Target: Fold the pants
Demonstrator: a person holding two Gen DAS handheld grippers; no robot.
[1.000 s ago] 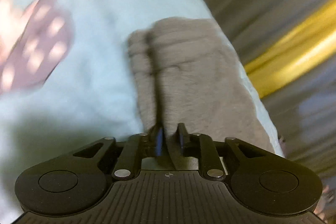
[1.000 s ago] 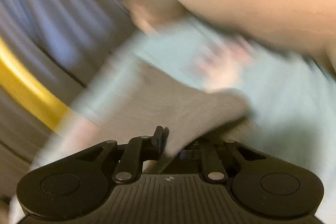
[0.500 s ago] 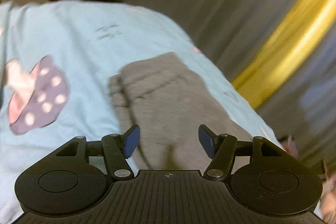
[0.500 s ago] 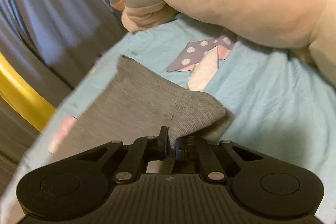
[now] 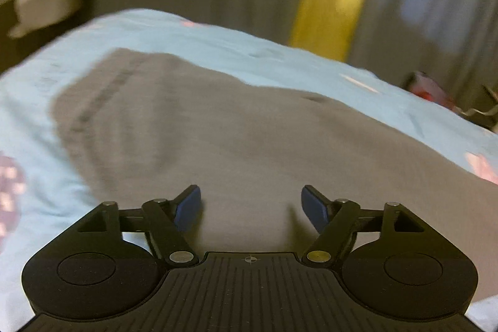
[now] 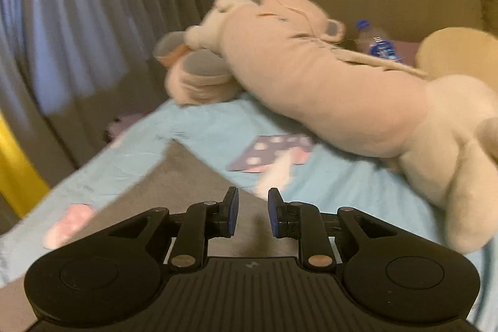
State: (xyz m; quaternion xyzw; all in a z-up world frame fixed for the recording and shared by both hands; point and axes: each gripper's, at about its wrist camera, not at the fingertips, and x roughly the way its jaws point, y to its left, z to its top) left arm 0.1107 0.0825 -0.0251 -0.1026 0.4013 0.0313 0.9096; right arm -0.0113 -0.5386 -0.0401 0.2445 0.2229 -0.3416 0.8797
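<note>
Both claws empty above the grey pants on the bed.

Left claw (image 5: 250, 204) has just been opening and now stands wide, nothing between its pads, with the pants (image 5: 236, 139) spread flat beneath it on the pale blue sheet (image 5: 218, 36). Right claw (image 6: 252, 212) has also just been opening; its jaws stand a little apart with no cloth between them, the grey fabric lying under and ahead of it. A plush toy (image 6: 326, 83) lies across the sheet beyond, apart from the pants. Judging by the flat, compact grey shape and both claws having let go, one fold looks laid down. How many layers it holds cannot be told through the blur, and whether another fold or some smoothing is left is unclear.
</note>
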